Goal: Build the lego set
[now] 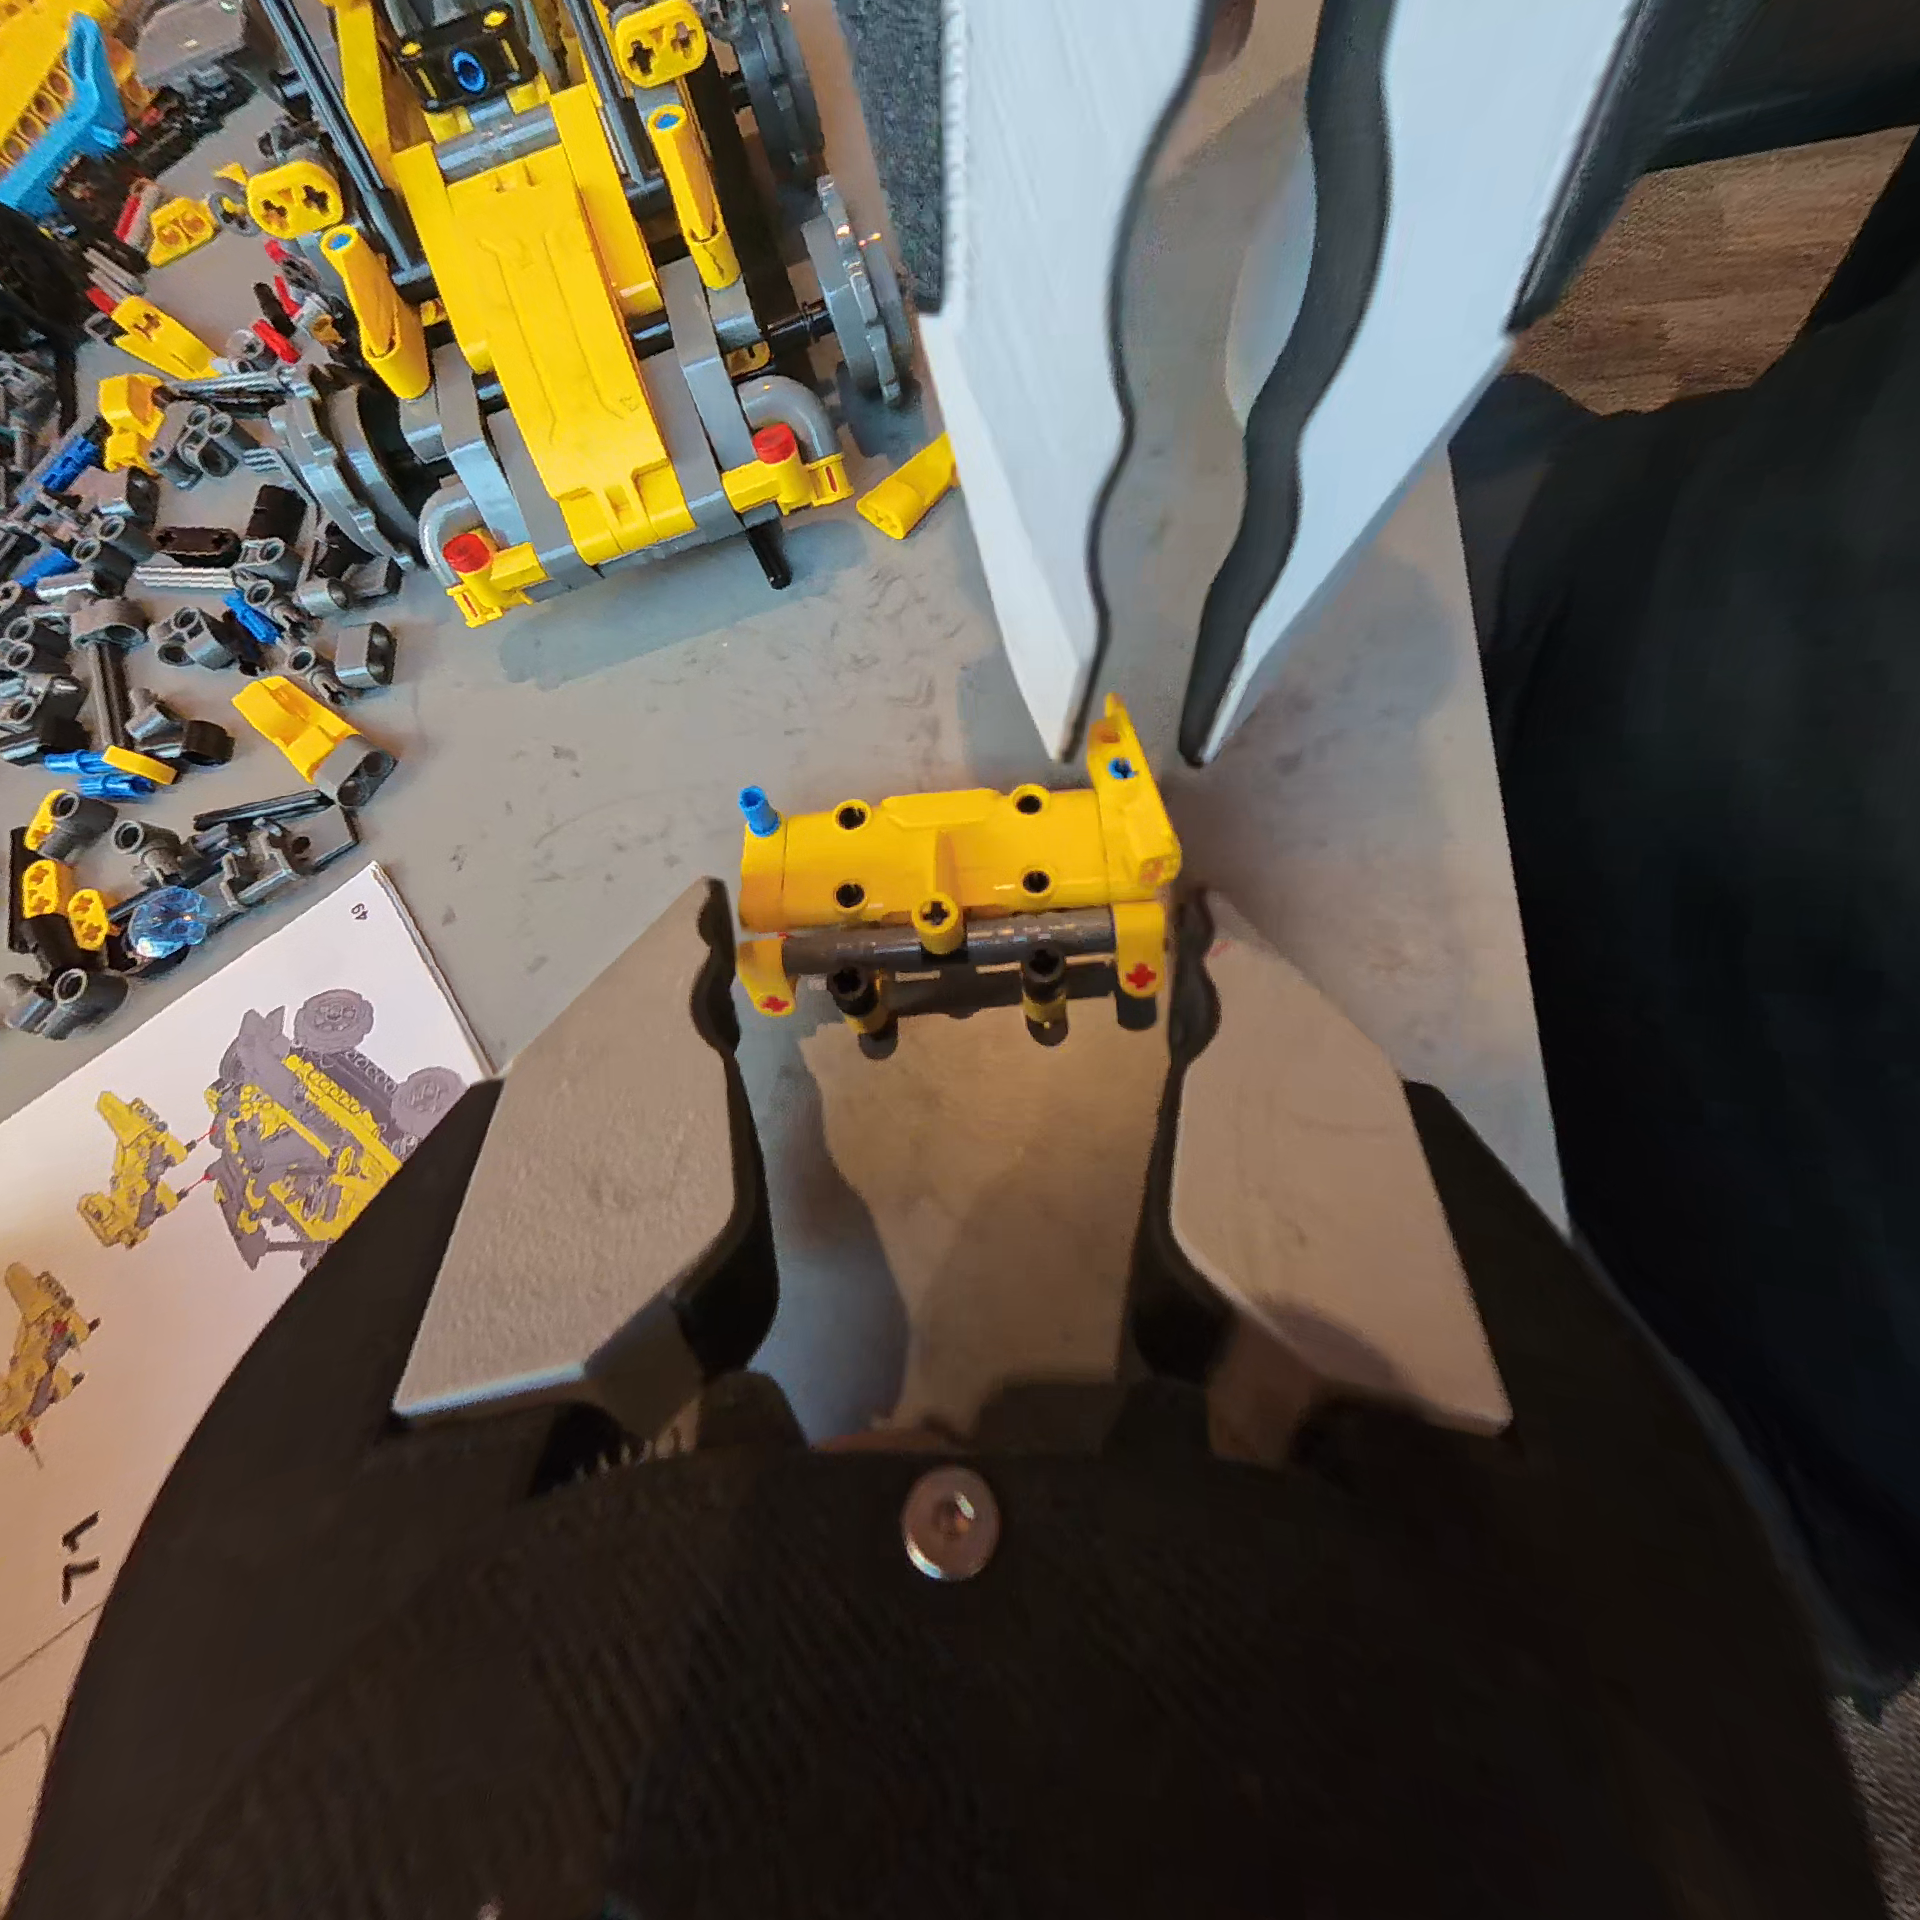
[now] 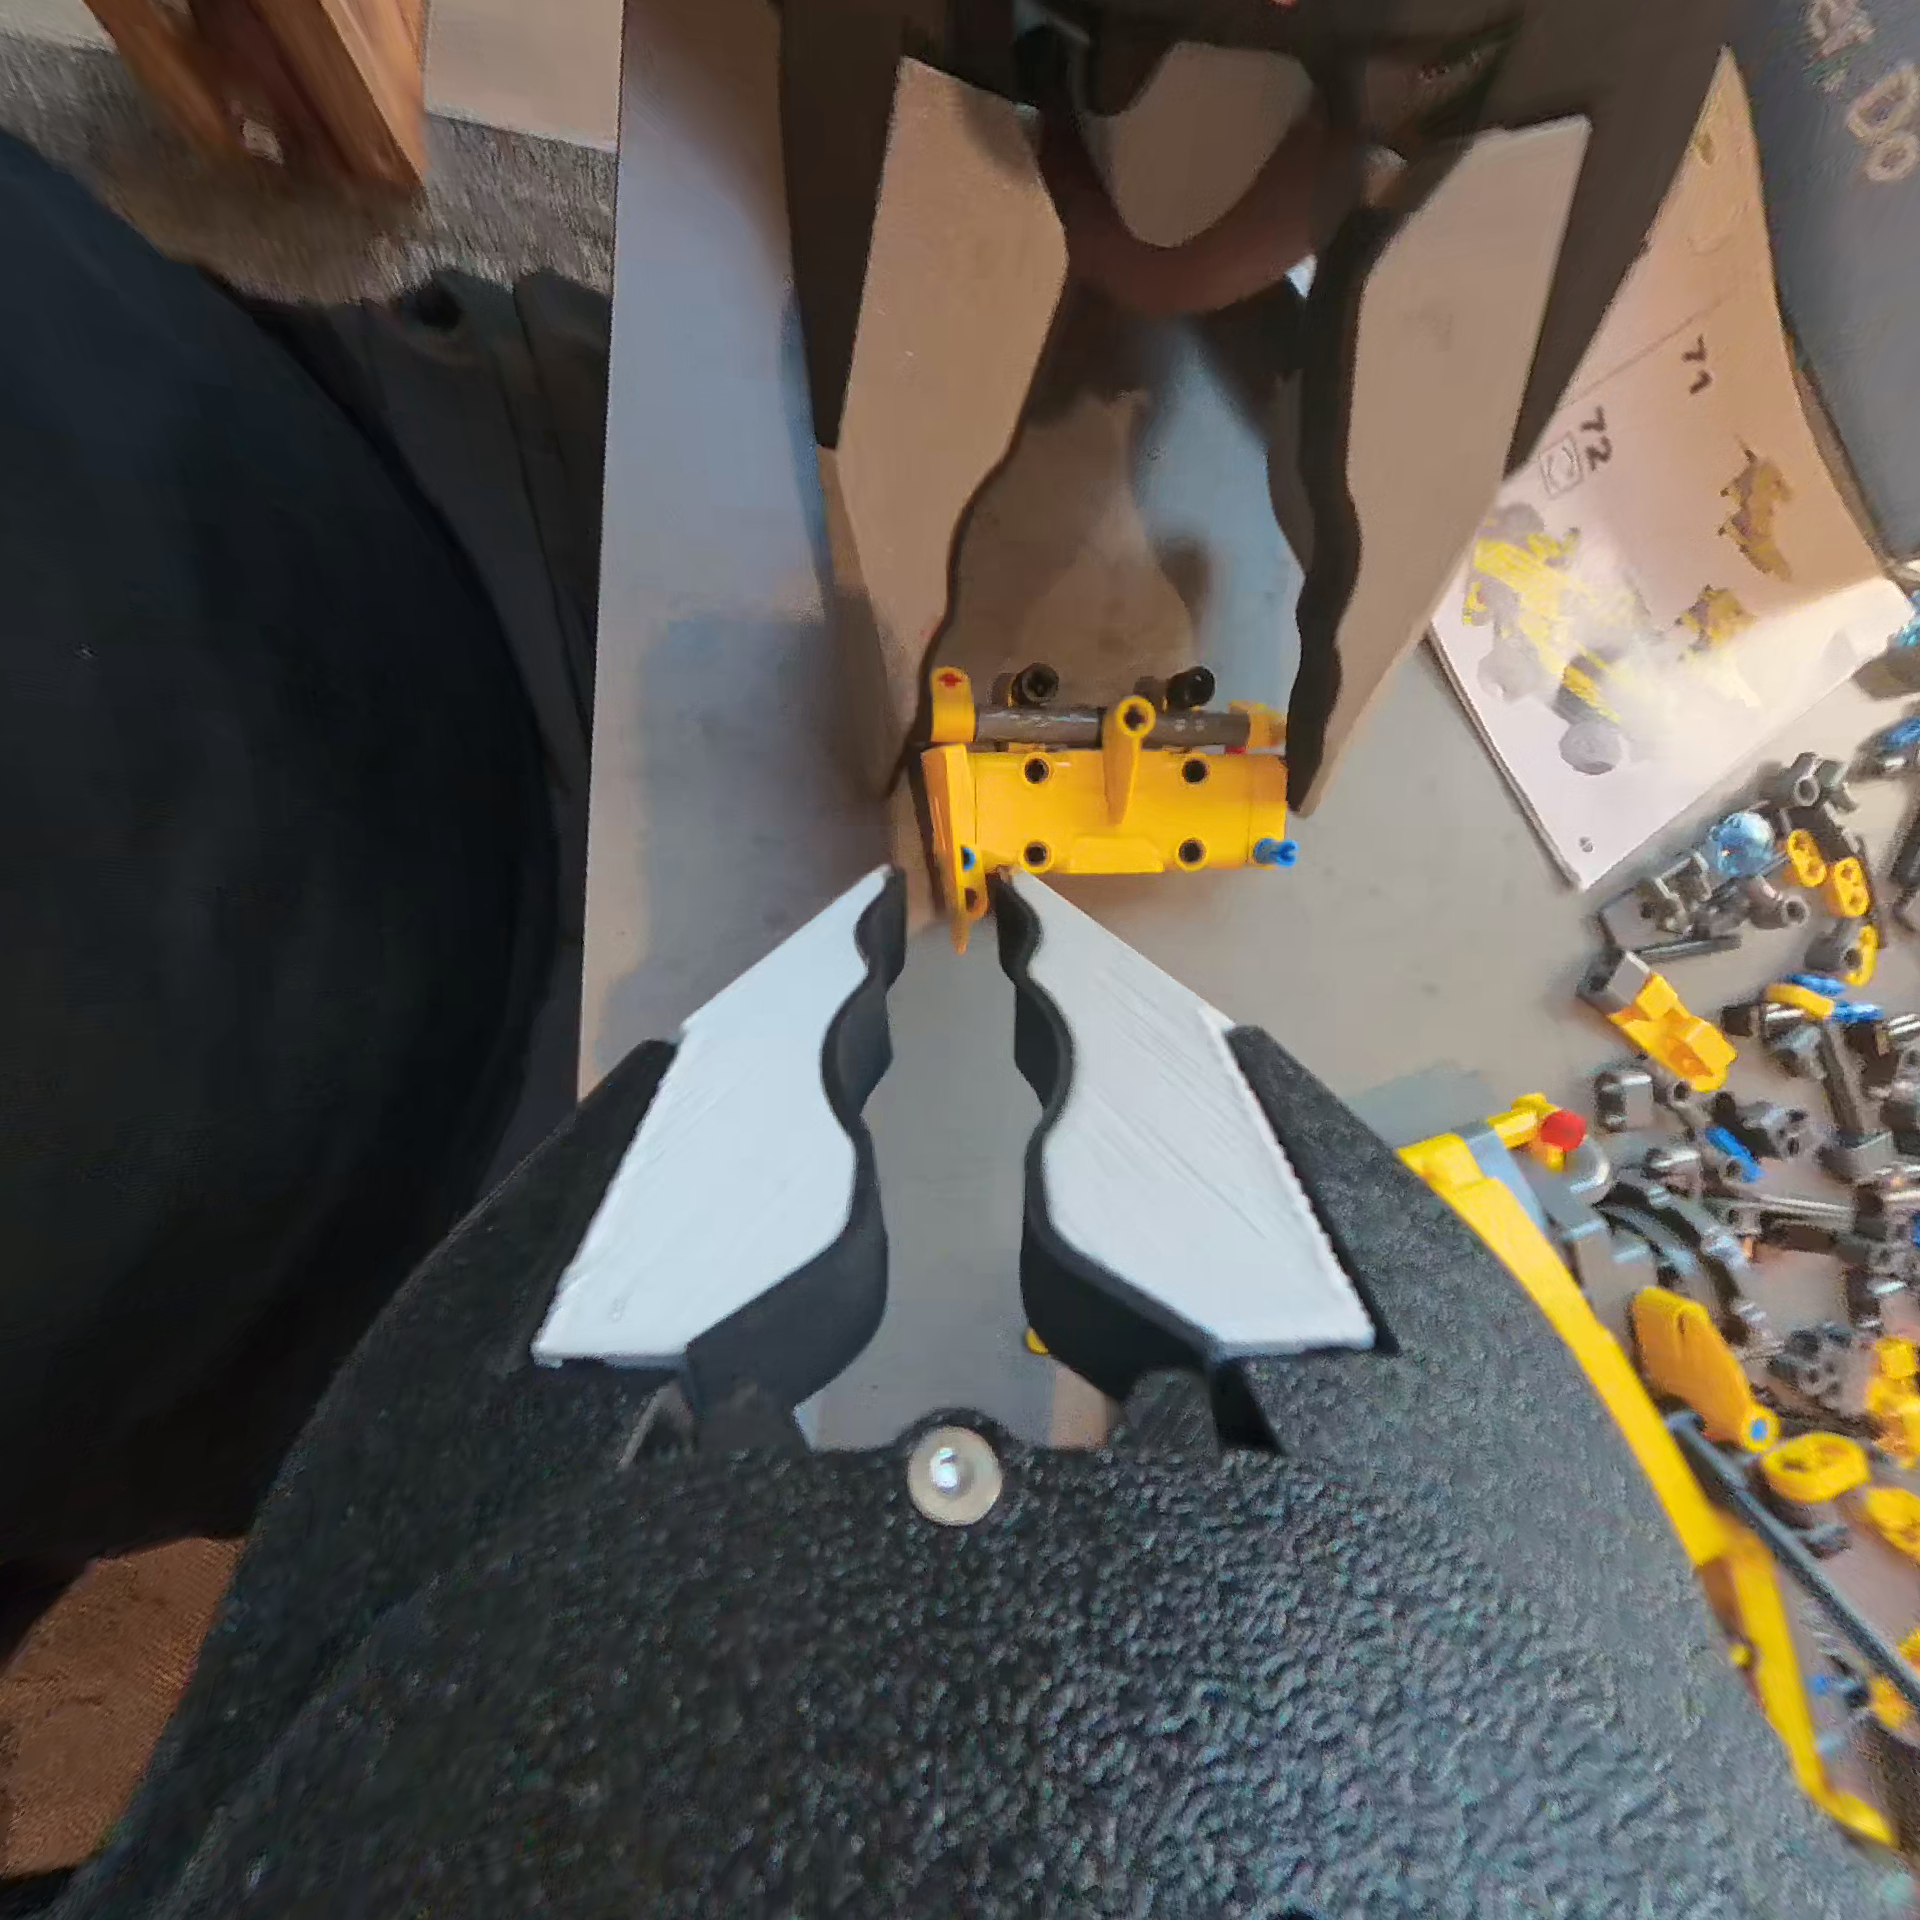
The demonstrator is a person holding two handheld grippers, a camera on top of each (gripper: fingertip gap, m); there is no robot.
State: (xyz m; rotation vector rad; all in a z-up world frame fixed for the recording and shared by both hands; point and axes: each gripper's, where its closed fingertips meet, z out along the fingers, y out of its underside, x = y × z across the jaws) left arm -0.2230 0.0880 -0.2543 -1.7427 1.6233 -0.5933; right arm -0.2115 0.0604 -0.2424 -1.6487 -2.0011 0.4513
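L gripper [image 1: 951, 935], grey fingers w/ black pads: clamped on small yellow plastic brick sub-assembly [image 1: 956, 862], one fingertip at each end, along its dark grey axle w/ black pins. Sub-assembly held just above grey tabletop [image 1: 623, 769], shadow beneath.

R gripper [image 2: 951, 883], white fingers w/ black pads: jaws nearly together, narrow gap, tips pinching a thin yellow tab piece [image 2: 961, 894] at the sub-assembly's end, opposite the blue pin [image 1: 758, 810]. Reaches in from the far side, facing L gripper.

No containers seen; parts lie loose on the table.

Outward, L wrist view: open instruction booklet [image 1: 208, 1091] near left, partly under L gripper. Loose pile of grey, black, blue, yellow small bricks [image 1: 156, 623] at left. Large yellow-and-grey brick vehicle model [image 1: 561, 364] far left, well apart from the held piece. Single yellow connector [image 1: 909, 488] beside the model's right corner. Dark clothing [image 1: 1714, 935] of person at right.
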